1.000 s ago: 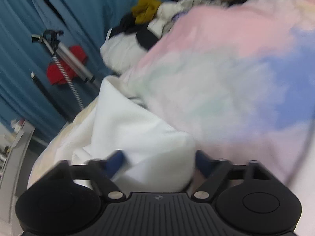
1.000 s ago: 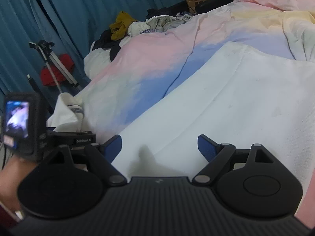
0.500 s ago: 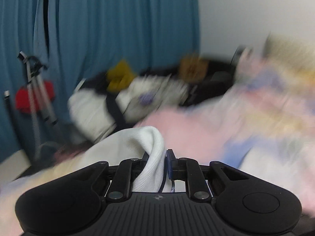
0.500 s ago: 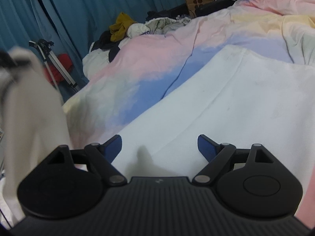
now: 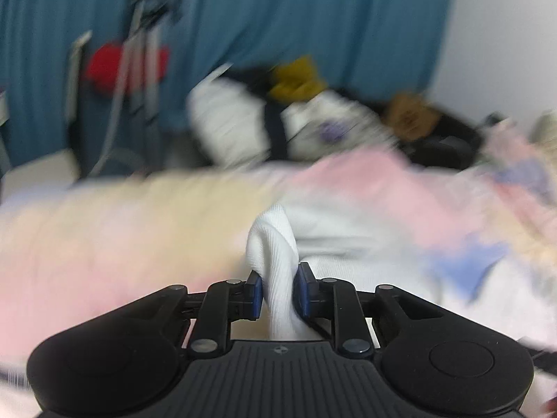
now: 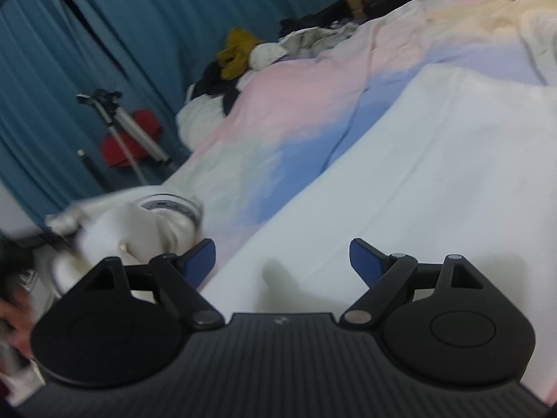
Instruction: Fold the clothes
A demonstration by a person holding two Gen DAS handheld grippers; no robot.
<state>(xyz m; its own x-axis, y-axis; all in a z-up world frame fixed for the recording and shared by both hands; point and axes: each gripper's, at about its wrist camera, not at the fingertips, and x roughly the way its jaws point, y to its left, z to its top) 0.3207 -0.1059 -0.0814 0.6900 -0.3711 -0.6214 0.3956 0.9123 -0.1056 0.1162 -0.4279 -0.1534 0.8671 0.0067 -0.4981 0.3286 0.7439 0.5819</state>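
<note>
left gripper (image 5: 277,291) clamped on a bunched edge of the white garment (image 6: 435,181), which lies flat on the pastel duvet (image 6: 278,111). right gripper (image 6: 282,257) wide open, holding nothing, hovering over it. risk: thin pinch slips, fold lands skewed.

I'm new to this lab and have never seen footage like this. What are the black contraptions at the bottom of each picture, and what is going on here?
Each black contraption is a hand-held two-finger gripper, and a person holds one in each hand. A fisheye camera on each looks forward along its fingers, so there is one picture per hand. The left gripper is shut on a fold of the white ribbed garment. The right gripper is open and holds nothing, above the flat part of the same white cloth spread on the pastel pink, blue and yellow bedcover. More clothes lie piled by the blue curtain.
</note>
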